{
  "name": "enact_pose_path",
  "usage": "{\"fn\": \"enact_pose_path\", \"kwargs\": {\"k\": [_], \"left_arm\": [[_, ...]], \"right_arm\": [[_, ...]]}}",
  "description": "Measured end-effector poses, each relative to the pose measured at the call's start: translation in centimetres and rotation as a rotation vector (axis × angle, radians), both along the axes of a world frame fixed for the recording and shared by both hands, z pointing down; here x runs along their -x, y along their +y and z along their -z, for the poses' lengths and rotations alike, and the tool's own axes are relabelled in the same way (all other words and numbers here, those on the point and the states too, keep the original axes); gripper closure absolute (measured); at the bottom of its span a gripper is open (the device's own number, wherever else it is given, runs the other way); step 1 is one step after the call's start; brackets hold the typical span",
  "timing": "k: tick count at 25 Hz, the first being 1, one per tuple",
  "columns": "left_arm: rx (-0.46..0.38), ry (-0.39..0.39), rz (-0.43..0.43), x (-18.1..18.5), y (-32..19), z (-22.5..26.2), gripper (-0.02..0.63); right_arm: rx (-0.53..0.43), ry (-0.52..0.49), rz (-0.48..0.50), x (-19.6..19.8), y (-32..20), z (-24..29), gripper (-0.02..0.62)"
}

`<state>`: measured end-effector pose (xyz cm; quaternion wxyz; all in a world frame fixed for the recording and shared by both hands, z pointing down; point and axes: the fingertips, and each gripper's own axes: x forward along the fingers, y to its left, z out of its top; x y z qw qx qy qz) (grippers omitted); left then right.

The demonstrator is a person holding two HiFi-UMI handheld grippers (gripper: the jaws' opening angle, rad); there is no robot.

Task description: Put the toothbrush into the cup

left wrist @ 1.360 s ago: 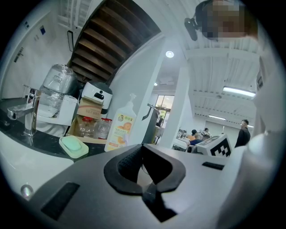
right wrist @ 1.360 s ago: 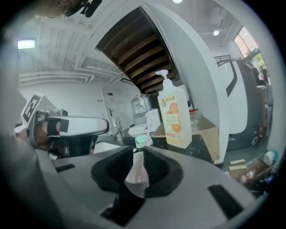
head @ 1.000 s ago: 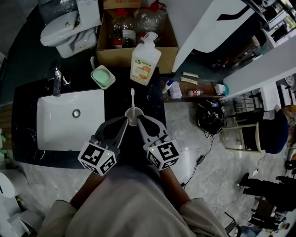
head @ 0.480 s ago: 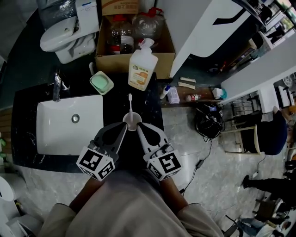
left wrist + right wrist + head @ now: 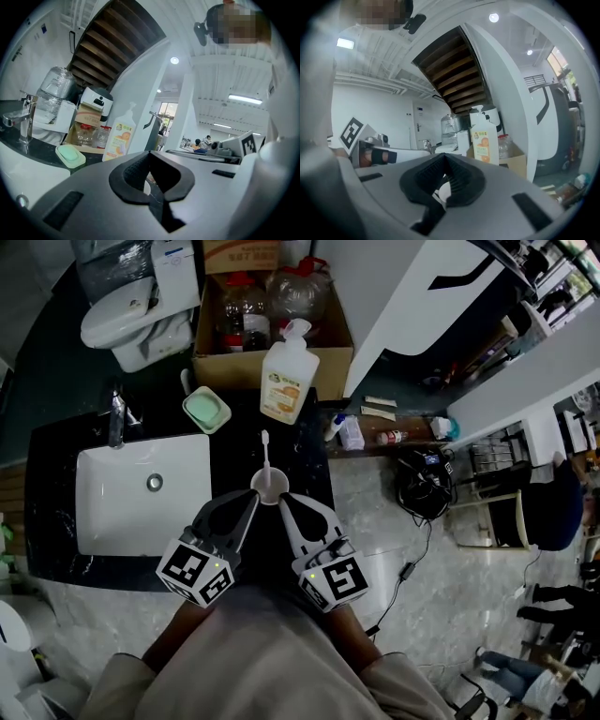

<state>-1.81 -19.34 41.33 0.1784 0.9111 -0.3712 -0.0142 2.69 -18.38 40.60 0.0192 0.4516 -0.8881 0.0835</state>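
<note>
A white cup (image 5: 269, 487) stands on the black counter (image 5: 309, 465), just right of the sink. A white toothbrush (image 5: 265, 451) stands upright in it, head up. My left gripper (image 5: 250, 500) and right gripper (image 5: 285, 501) lie side by side on the near side of the cup, their tips at its left and right edges. Both are shut with nothing between the jaws. In the left gripper view a bit of the white cup (image 5: 146, 186) shows through the hollow of the shut pads. The right gripper view shows the same white cup (image 5: 445, 190).
A white sink basin (image 5: 141, 488) with a faucet (image 5: 114, 411) lies to the left. Behind the cup are a green soap dish (image 5: 206, 409), a pump bottle (image 5: 286, 376) and a cardboard box (image 5: 272, 310) of bottles. A low shelf (image 5: 375, 427) and the floor lie to the right.
Both grippers have drawn back a little toward me from the cup's sides. The toothbrush stays upright in the cup.
</note>
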Motion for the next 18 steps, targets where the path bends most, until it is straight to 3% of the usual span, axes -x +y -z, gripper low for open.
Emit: {"fn": "enact_pose_path", "kwargs": {"k": [18], "left_arm": [[0.000,0.019,-0.012,0.27,0.38,-0.13,0.595]], "right_arm": [[0.003,0.020,0.008,0.64,0.23,-0.28,0.589]]}}
